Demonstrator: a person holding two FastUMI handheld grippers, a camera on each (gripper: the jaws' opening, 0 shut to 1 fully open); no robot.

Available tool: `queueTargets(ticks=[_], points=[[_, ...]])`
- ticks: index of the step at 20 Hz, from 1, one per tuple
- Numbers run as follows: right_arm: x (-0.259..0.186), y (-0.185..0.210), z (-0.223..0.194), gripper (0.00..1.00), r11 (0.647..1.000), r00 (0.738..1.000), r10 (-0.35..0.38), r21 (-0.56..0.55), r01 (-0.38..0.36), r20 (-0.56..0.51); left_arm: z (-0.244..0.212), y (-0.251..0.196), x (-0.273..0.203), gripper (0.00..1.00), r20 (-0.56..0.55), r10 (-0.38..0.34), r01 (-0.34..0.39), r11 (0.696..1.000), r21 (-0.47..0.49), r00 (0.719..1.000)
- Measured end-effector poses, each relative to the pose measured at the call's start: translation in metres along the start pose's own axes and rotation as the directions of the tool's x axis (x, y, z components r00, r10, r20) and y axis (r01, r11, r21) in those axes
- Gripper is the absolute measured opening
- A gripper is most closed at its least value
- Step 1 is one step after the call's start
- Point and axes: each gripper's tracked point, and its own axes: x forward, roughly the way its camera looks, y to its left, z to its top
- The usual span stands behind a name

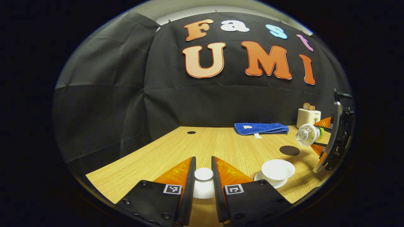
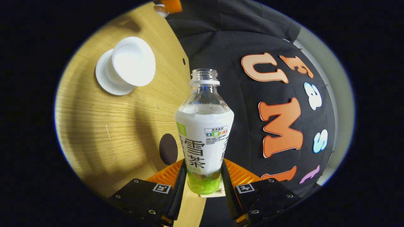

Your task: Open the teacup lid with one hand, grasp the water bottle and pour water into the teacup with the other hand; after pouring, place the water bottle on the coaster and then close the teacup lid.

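Spanning the black-draped booth, a wooden table [image 1: 221, 142] holds a blue towel [image 1: 261, 128].

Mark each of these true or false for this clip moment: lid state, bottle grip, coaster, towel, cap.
1. The teacup is uncovered. True: the left gripper holds the lid by its knob, off to the cup's side.
2. The right gripper is open and holds nothing. False: its fingers press on the water bottle.
3. The bottle stands on the coaster. False: it is held in the air, tipped on its side, and the coaster is bare.
4. A blue towel lies folded at the back of the table. True.
5. The bottle is capped. False: its neck is open.
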Motion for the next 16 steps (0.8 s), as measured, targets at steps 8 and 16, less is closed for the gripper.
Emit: queueTargets(ticks=[8, 16], points=[[0.003, -0.016, 0.011, 0.60, 0.976, 0.991, -0.120, -0.178, 0.128, 0.055, -0.003, 0.004, -0.003, 0.35, -0.005, 0.008, -0.008, 1.000, 0.008, 1.000], [0.003, -0.036, 0.021, 0.60, 0.936, 0.973, -0.201, -0.271, 0.224, 0.110, -0.005, 0.006, -0.004, 0.35, -0.011, 0.010, -0.010, 1.000, 0.011, 1.000]])
